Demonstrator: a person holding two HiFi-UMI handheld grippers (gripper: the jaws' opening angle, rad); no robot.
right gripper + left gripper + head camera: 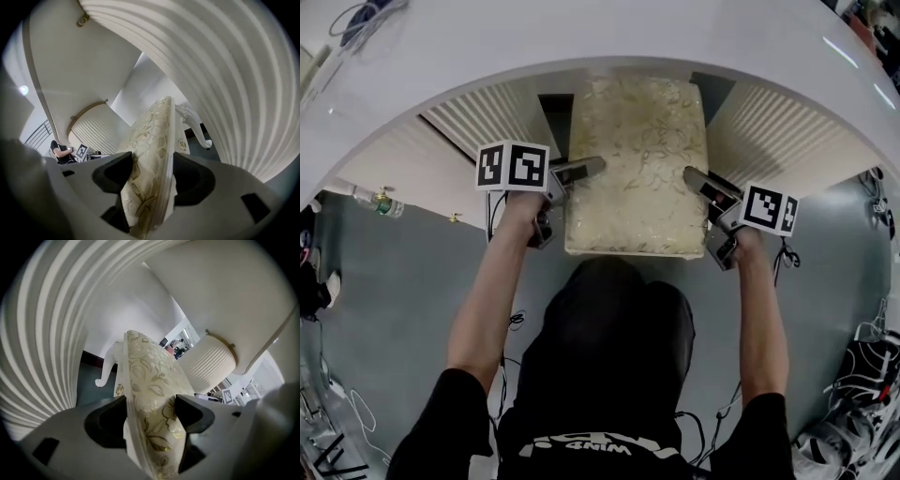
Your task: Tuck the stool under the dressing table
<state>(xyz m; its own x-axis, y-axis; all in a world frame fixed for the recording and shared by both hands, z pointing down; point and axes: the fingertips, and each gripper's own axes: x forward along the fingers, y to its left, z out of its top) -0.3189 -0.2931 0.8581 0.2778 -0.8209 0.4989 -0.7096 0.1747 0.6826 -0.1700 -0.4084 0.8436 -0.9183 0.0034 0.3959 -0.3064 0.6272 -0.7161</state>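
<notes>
Pinching the stool [637,141] on each side with my left gripper [583,170] and right gripper [697,179], I saw it sat partway under the dressing table [581,42], so I thought an even push further under came next.

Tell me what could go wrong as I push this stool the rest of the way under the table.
Slip: the left gripper and right gripper clamp only the soft seat edges of the stool, so a hard push could probably pull a grip loose.
Scrape: the left pedestal and right pedestal stand close on either side. A skewed push might knock the grippers or the stool against their ribbed fronts.
</notes>
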